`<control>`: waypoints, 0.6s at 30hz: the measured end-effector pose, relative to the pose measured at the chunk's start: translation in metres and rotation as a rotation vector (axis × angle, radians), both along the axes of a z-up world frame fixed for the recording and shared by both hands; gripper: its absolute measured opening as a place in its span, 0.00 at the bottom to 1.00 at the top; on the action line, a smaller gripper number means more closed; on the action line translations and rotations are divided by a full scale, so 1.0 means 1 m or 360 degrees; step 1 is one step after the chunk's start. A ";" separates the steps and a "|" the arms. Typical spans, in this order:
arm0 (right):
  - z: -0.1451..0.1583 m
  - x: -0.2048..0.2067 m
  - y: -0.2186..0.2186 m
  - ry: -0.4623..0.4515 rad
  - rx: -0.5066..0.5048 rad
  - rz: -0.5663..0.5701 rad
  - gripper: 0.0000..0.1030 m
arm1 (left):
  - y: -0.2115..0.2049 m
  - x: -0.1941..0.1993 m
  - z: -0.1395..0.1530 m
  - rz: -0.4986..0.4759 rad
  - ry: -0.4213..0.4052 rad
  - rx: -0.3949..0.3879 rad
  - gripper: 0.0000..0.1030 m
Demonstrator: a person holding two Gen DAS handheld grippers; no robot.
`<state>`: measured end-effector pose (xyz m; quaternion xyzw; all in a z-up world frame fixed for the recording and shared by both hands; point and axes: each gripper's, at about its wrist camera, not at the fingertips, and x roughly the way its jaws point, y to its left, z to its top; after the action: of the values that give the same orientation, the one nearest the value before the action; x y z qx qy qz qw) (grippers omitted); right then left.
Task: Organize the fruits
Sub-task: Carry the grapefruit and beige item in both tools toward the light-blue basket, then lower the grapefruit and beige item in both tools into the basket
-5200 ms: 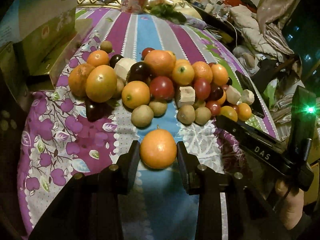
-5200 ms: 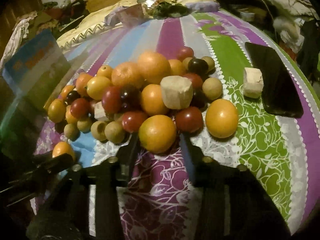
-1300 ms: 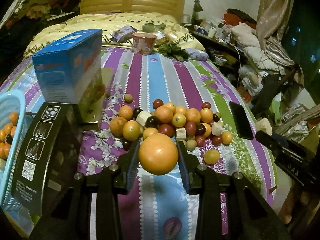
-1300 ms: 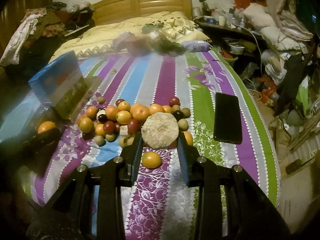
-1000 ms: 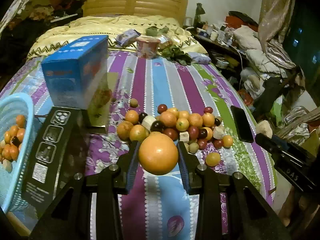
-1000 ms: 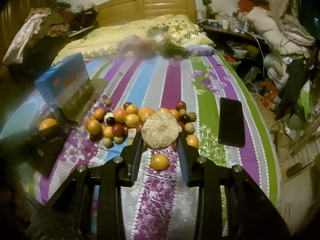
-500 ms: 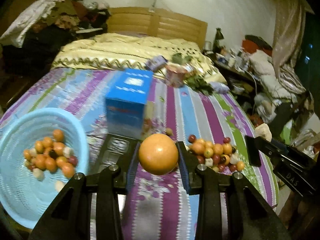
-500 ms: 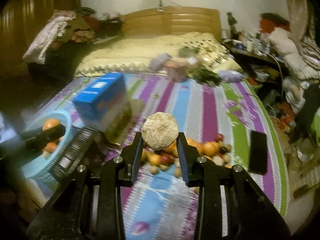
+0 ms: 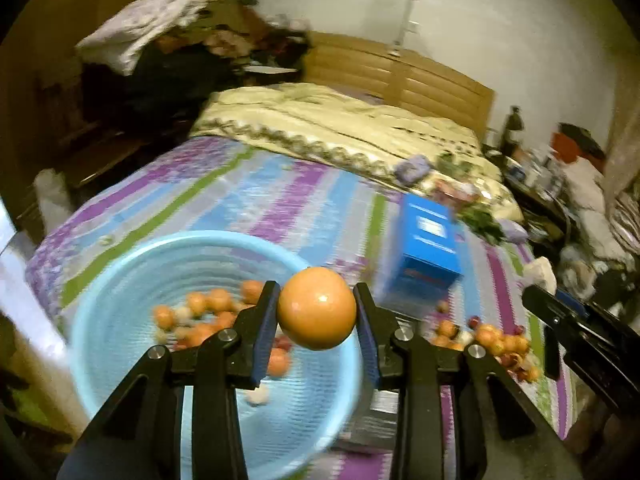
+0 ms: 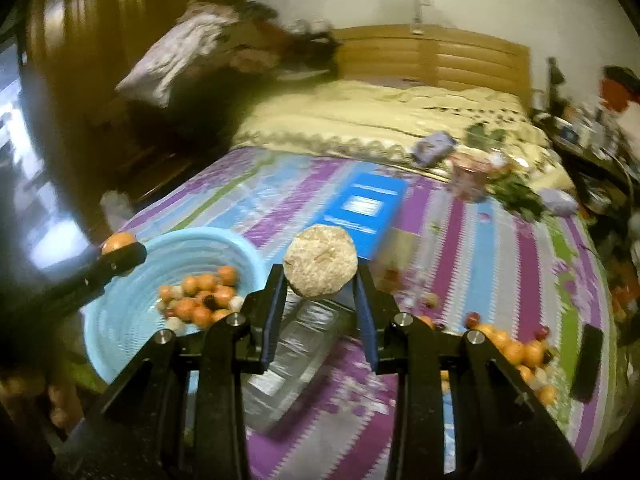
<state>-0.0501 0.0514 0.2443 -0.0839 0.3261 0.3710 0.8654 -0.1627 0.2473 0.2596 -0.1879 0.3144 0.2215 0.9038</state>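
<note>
A: Left wrist view first. Our left gripper (image 9: 316, 312) has its fingers (image 9: 266, 320) clamped narrow on an orange (image 9: 317, 307), pads pressing both sides.

B: Agreed. We see the orange held in the air above the right part of the light blue basket (image 9: 120, 280), which already carries small fruits (image 9: 208, 312). Blue box (image 9: 426, 256) stands behind on the striped bedspread (image 9: 280, 200); the loose fruit pile (image 9: 492, 338) lies right of it. Heavy blur here.

A: Right wrist view. Our right gripper (image 10: 320, 276) is closed on a pale, rough, round fruit (image 10: 320, 261); we can't name its kind.

B: We put it over the bedspread, right of the basket (image 10: 120, 320), above a clear plastic tray (image 10: 296, 356). The left gripper's tip with the orange (image 10: 118, 242) shows at the basket's far-left rim. Remaining fruit pile (image 10: 516, 350) sits low right, near a black phone (image 10: 586, 362).
</note>
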 end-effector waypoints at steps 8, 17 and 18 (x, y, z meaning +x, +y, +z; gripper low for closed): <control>-0.013 -0.015 0.079 0.0176 -0.0077 0.0252 0.33 | 0.079 -0.035 -0.010 0.0181 0.0111 -0.0073 0.37; -0.045 -0.010 0.139 0.0454 -0.0291 0.0431 0.33 | 0.125 -0.049 -0.045 0.0196 0.0301 -0.0231 0.37; -0.048 -0.009 0.143 0.0482 -0.0316 0.0441 0.33 | 0.128 -0.050 -0.049 0.0195 0.0313 -0.0249 0.37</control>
<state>-0.0594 0.1945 0.1959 -0.1560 0.4727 0.4608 0.7347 -0.2123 0.3751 0.2102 -0.2541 0.4059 0.2683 0.8359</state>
